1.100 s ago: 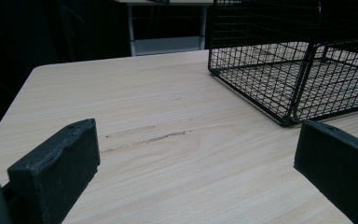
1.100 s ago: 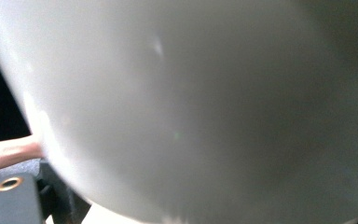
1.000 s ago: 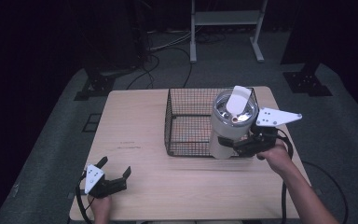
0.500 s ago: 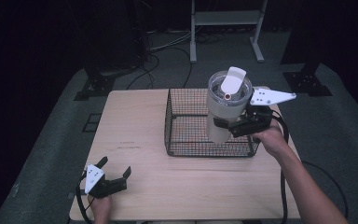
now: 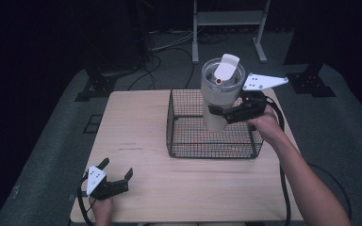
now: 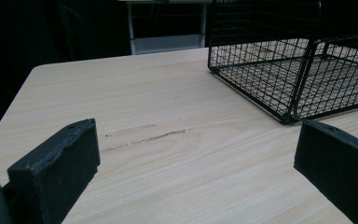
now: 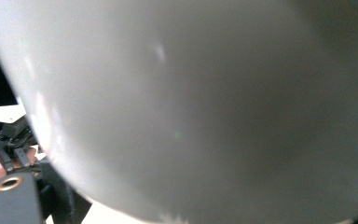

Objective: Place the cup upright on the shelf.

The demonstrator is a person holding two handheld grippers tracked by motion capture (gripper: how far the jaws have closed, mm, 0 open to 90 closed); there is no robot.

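Note:
A tall white tumbler [image 5: 219,96] with a clear lid and a raised white flap hangs in the air above the black wire basket [image 5: 179,125], upright. My right gripper [image 5: 222,114] is shut on the tumbler's lower body. In the right gripper view the tumbler's white wall [image 7: 205,102] is very close to the lens. My left gripper [image 5: 118,178] rests open on the table near the front left corner. Its two black jaws stand wide apart over bare wood in the left gripper view, where the basket [image 6: 279,56] sits ahead to the right.
The light wooden table [image 5: 136,127] has bare wood left of the basket and in front of it. A white metal stand [image 5: 226,19] and cables lie on the dark floor behind the table.
My right gripper has lifted the tumbler from beside the basket's front right and carried it up and away from me, over the basket. The left gripper has stayed still.

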